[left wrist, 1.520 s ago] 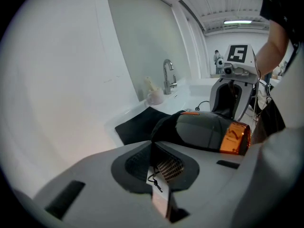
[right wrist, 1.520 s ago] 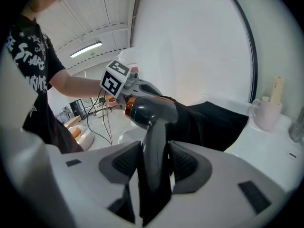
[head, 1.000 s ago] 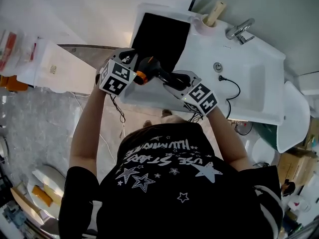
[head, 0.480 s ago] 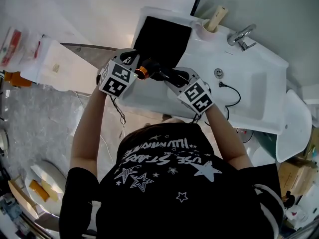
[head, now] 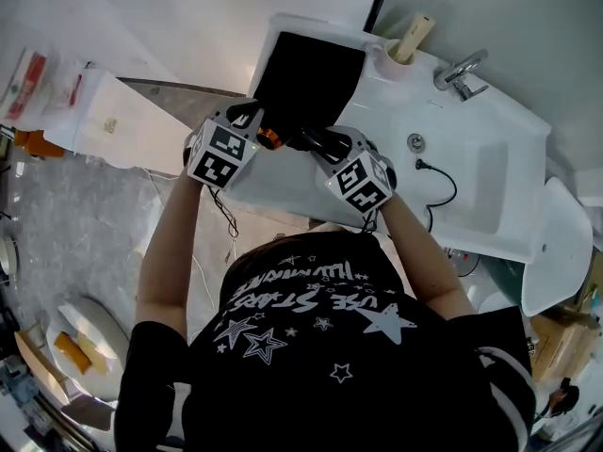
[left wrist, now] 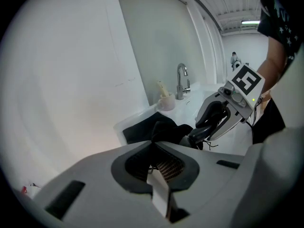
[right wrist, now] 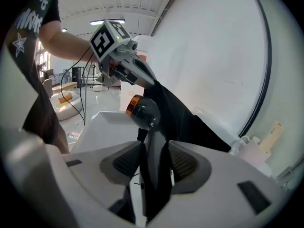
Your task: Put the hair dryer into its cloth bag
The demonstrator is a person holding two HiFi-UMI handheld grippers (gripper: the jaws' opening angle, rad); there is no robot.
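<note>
White glazed washbasin (head: 396,102) against a pale wall (head: 188,17), seen from steeply above. At far left, grey speckled floor (head: 57,243) strewn with clutter too small to name. On the washbasin's left end, a black cloth bag (head: 306,78), spread flat toward the wall. Further right, a pale cup (head: 388,53) with a beige stick (head: 415,34) leaning in it, then a chrome tap (head: 459,69) at the back rim, then a thin black cable (head: 441,175) curling over the bowl. Nearest the camera, a black T-shirt (head: 320,347) printed with white stars.

Left claw (head: 248,118) at the bag's near edge, clenched, pinching the black cloth and lifting that edge off the washbasin. Just right of it, the hair dryer (head: 294,139): dark grey, with a copper ring on the end facing the left claw. Head level with the bag's raised mouth and touching the cloth; how far inside, impossible to tell. Right claw (head: 320,142) clamped on the dryer's handle, with the handle running along the gap between both pads and the head beyond the fingertips. Both claws close together over the front rim, left of the bowl.
</note>
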